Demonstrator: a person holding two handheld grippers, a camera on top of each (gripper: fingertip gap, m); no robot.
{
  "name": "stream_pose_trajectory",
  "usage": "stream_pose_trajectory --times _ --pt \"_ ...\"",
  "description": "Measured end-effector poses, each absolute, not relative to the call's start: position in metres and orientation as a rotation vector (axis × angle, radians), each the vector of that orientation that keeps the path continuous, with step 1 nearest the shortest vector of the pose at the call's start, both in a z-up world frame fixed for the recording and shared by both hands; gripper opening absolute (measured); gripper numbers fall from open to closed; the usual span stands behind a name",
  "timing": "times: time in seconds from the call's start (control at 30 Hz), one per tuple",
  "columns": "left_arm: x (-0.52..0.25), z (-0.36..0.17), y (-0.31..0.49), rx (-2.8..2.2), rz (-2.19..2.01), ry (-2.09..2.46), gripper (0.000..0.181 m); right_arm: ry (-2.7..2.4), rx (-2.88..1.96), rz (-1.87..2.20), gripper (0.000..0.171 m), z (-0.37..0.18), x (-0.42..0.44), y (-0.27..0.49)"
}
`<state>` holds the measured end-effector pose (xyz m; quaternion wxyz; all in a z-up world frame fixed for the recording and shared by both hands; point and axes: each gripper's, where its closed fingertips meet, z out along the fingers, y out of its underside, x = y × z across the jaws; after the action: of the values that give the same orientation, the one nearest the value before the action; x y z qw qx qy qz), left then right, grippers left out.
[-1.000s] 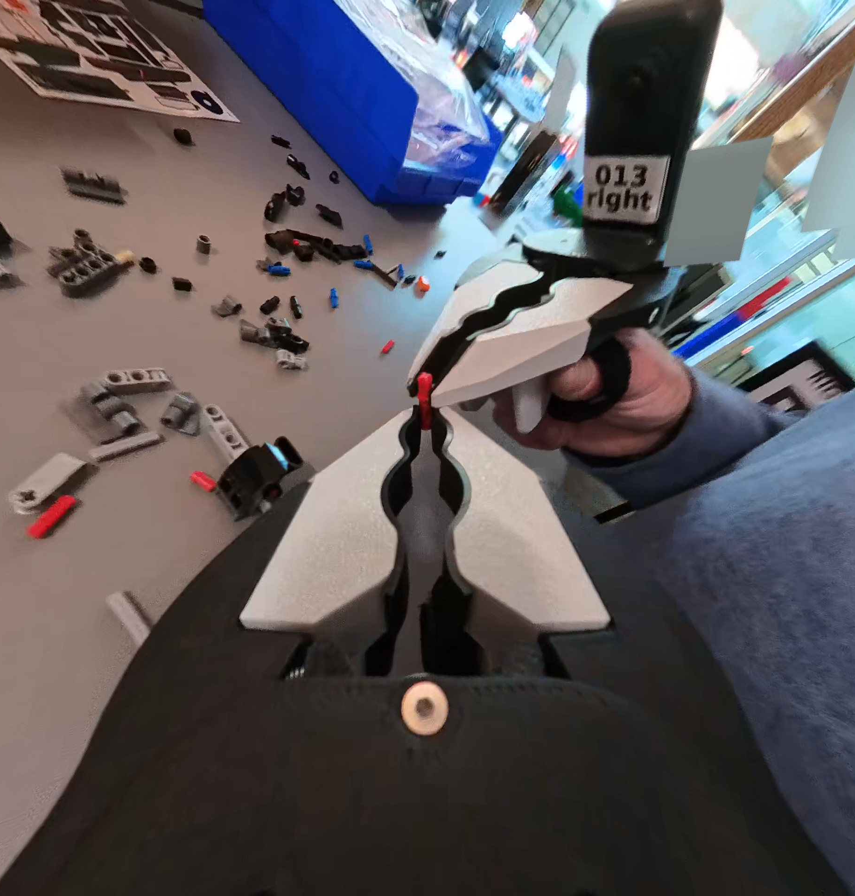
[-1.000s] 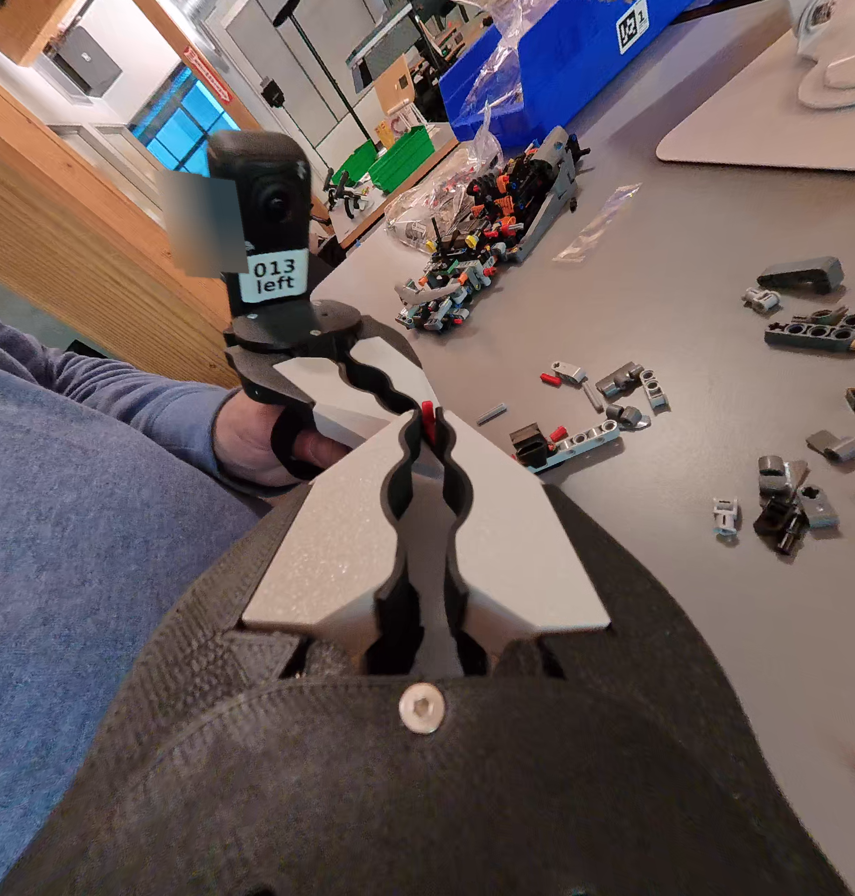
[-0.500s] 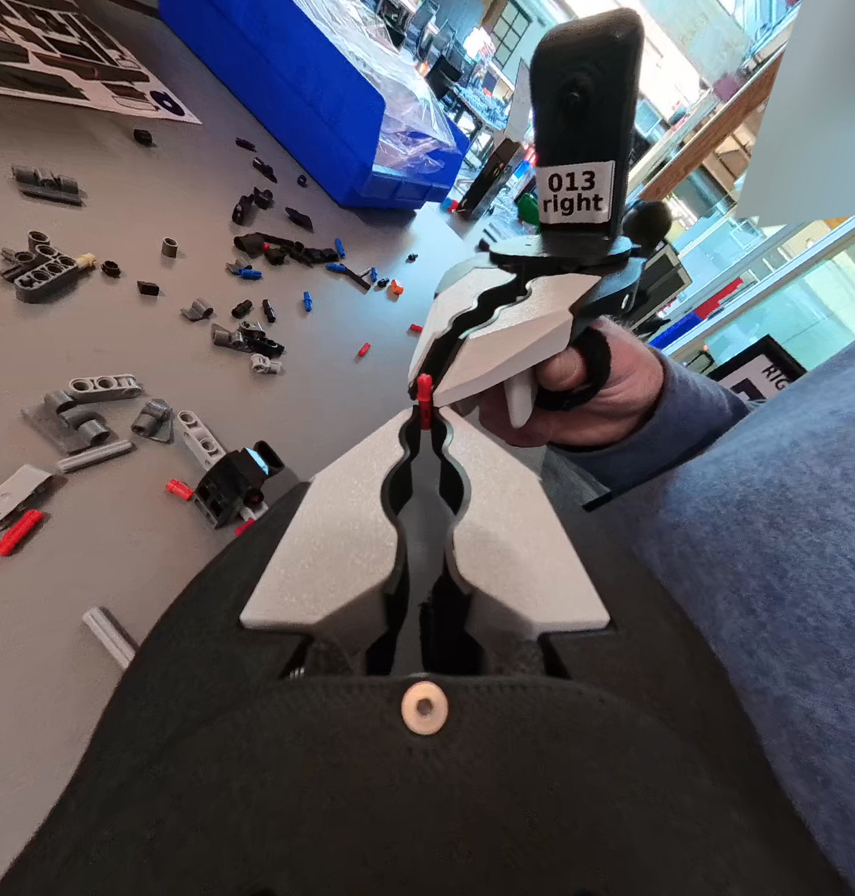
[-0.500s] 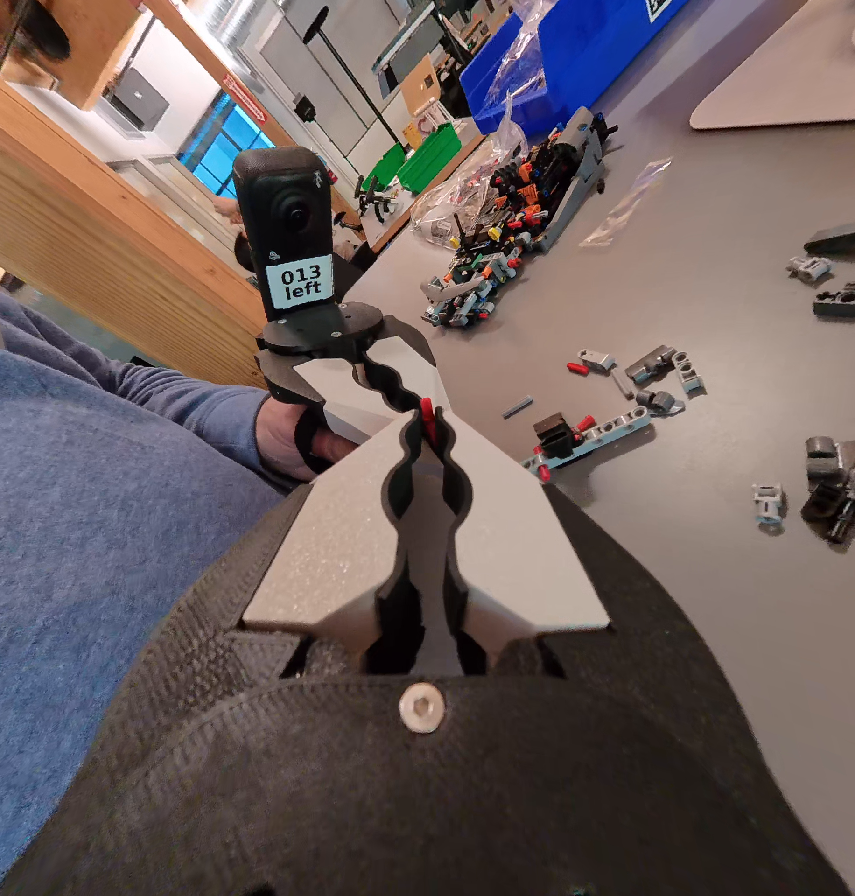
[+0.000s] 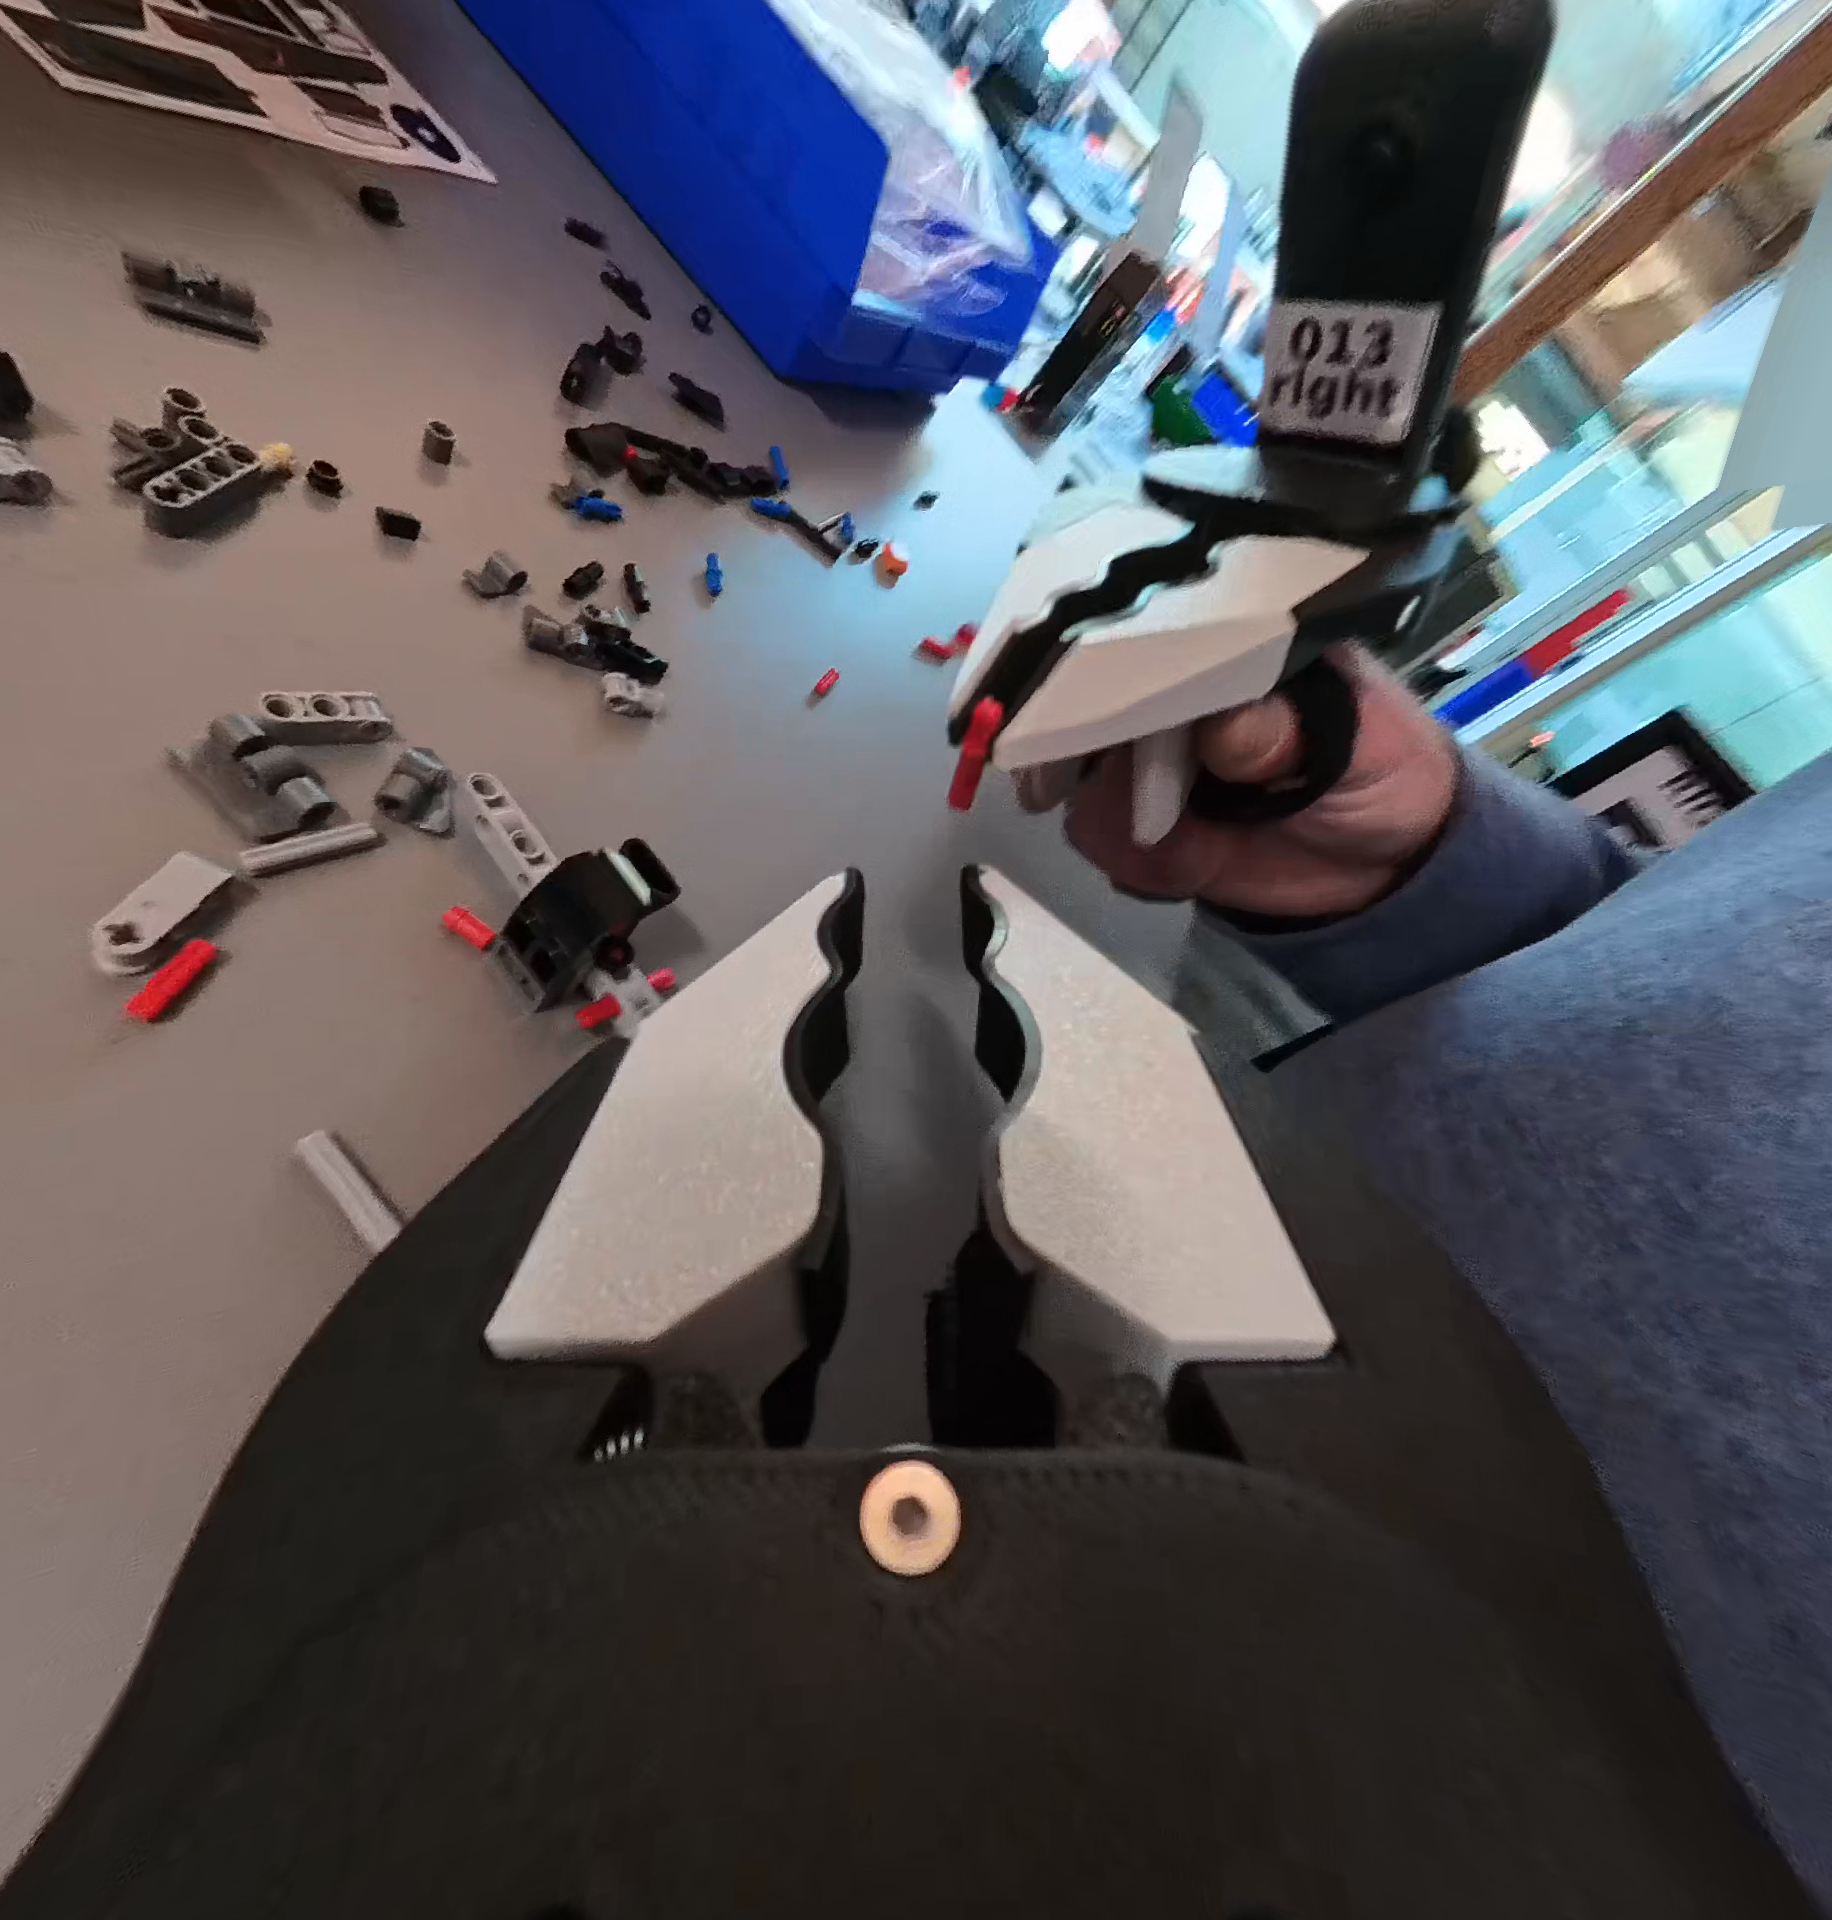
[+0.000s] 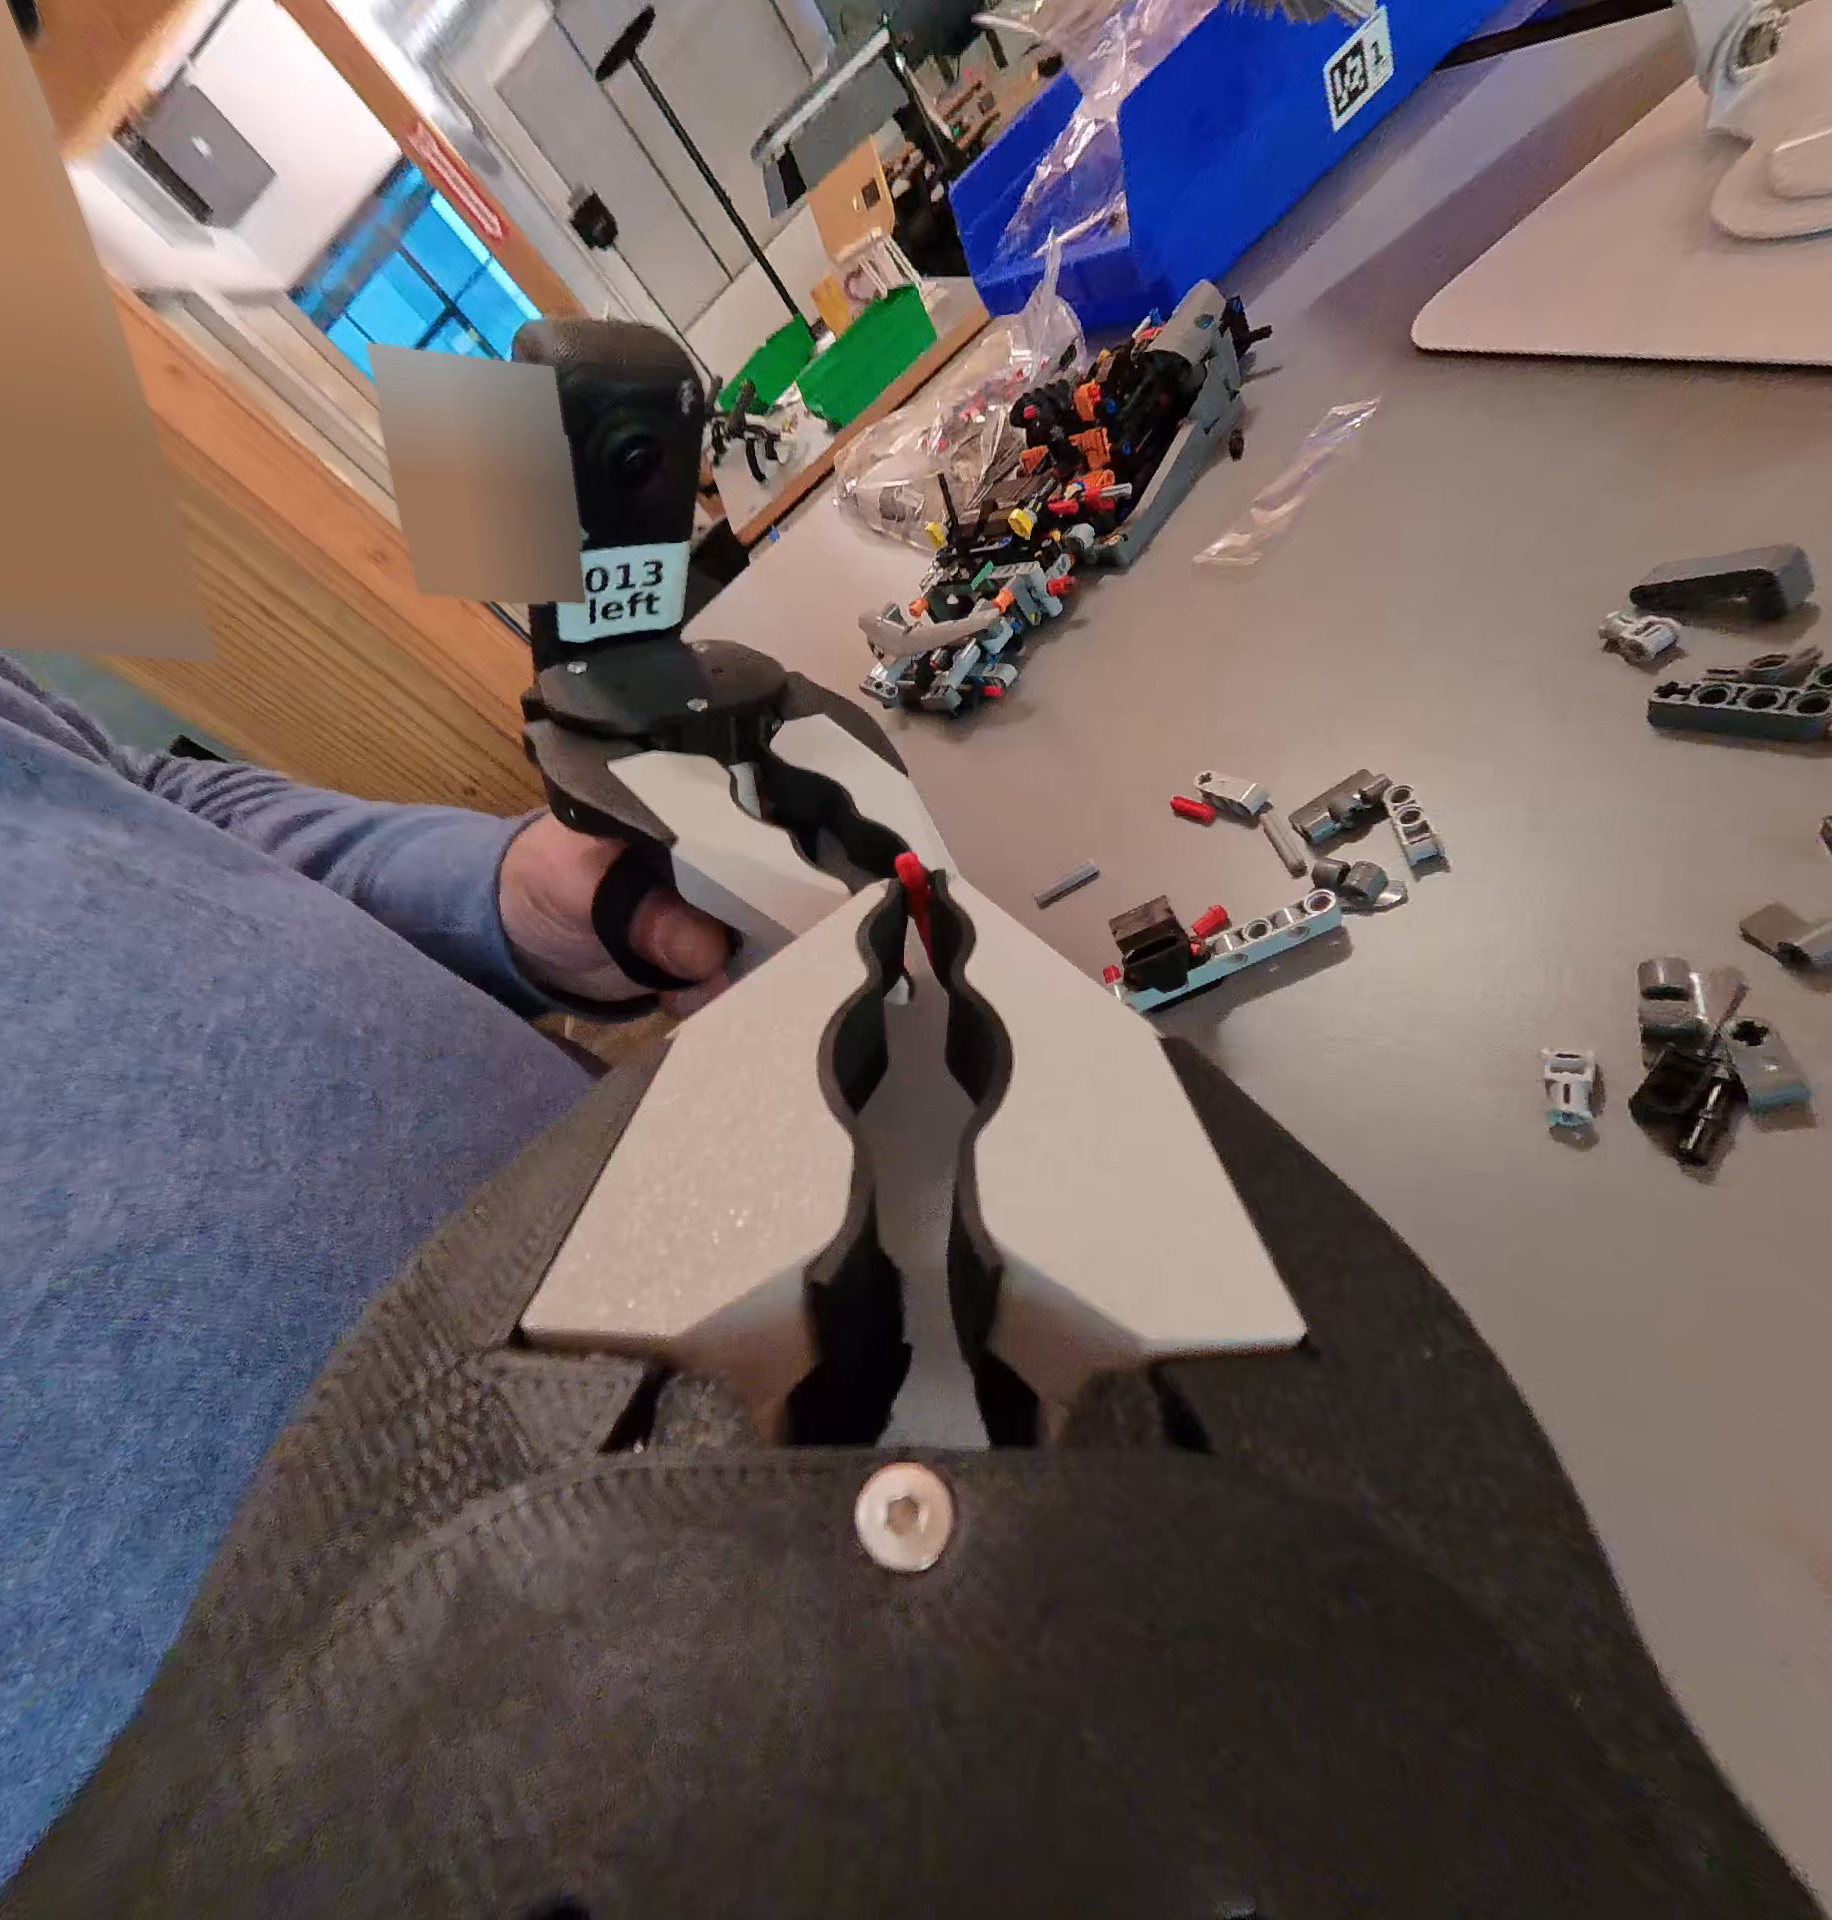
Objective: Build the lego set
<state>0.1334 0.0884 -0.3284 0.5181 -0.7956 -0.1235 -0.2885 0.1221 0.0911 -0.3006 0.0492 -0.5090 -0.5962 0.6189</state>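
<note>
My right gripper (image 6: 912, 902) is shut on a small red pin (image 6: 916, 906), held in the air above the table's near edge. In the left wrist view the right gripper (image 5: 972, 722) is up and to the right, with the red pin (image 5: 967, 756) hanging from its tips. My left gripper (image 5: 912, 883) is open and empty, just below that pin and not touching it. A small black and grey sub-assembly (image 5: 579, 925) with red pins lies on the grey table (image 5: 268, 1091); it also shows in the right wrist view (image 6: 1203, 945).
Loose grey, black, red and blue pieces (image 5: 299, 769) are scattered over the table. A partly built model (image 6: 1047, 540) and plastic bags lie farther back. A blue bin (image 5: 787, 187) and an instruction sheet (image 5: 216, 62) are at the far side. A blue sleeve (image 5: 1618, 1143) is at the right. Left and right tips are no more than a few centimetres apart. The partly built model (image 6: 1047, 540) lies around 25 centimeters away from my left fingertips.
Both grippers held the red pin tip to tip. My left gripper has opened and let go; the right gripper has drawn up and away with the pin.
</note>
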Motion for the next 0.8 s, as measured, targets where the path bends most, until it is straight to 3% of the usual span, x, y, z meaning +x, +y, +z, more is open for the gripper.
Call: stream_pose_trajectory --times 0.2,0.43,0.6,0.8 --pt "0.098 -0.363 0.082 -2.199 -0.126 -0.177 0.026 -1.75 -1.622 1.947 0.001 -0.302 0.116 0.108" --pt "0.093 -0.388 0.087 -2.355 0.006 -0.099 0.035 -1.754 -1.646 1.925 0.001 -0.31 0.114 0.114" --pt "0.093 -0.392 0.099 -2.374 0.063 -0.011 0.023 -1.739 -1.659 1.921 0.001 -0.313 0.117 0.118" --pt "0.114 -0.392 0.11 -2.344 0.039 0.284 0.02 -1.722 -1.693 1.913 0.001 -0.318 0.123 0.128"
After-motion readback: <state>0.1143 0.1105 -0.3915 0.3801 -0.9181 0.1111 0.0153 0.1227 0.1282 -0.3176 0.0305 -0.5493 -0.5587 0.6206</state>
